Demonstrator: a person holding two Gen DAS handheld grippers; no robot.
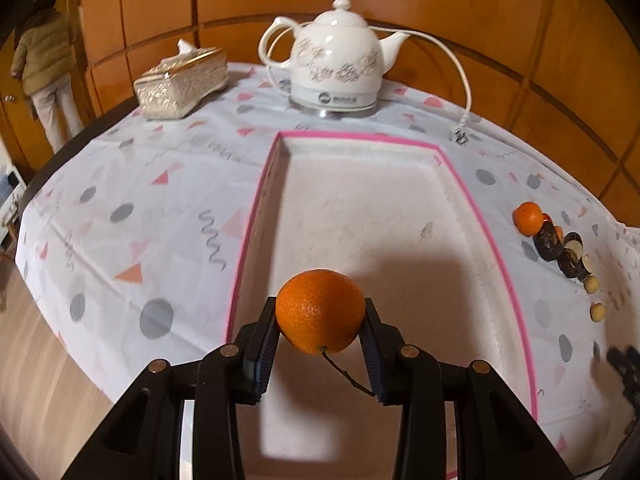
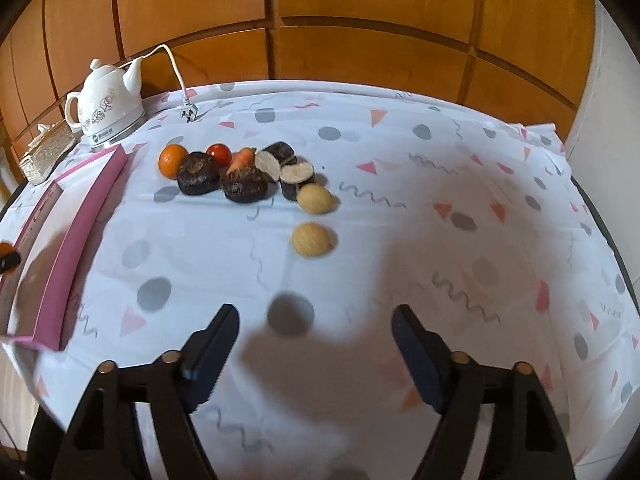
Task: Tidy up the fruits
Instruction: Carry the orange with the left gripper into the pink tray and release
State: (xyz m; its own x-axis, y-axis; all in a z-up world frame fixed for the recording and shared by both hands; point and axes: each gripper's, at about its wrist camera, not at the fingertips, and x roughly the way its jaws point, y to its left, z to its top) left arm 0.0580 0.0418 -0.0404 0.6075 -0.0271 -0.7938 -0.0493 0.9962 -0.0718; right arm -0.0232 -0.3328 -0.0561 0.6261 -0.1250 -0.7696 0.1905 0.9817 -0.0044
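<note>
My left gripper (image 1: 320,330) is shut on an orange (image 1: 320,310) with a short stem and holds it above the near part of a white tray with a pink rim (image 1: 460,176). My right gripper (image 2: 314,344) is open and empty above the tablecloth. Ahead of it lies a cluster of produce: a second orange (image 2: 171,160), a small tomato (image 2: 219,153), a carrot (image 2: 242,158), dark brown round fruits (image 2: 198,173), cut halves with pale flesh (image 2: 296,172) and two tan round fruits (image 2: 316,199) (image 2: 311,239). The same cluster shows at the right in the left wrist view (image 1: 554,240).
A white electric kettle (image 1: 340,64) with a loose cord and plug (image 1: 460,134) stands behind the tray. A gold tissue box (image 1: 180,80) is at the back left. A person (image 1: 44,68) stands far left by the wooden wall. The pink tray side (image 2: 80,232) is left of my right gripper.
</note>
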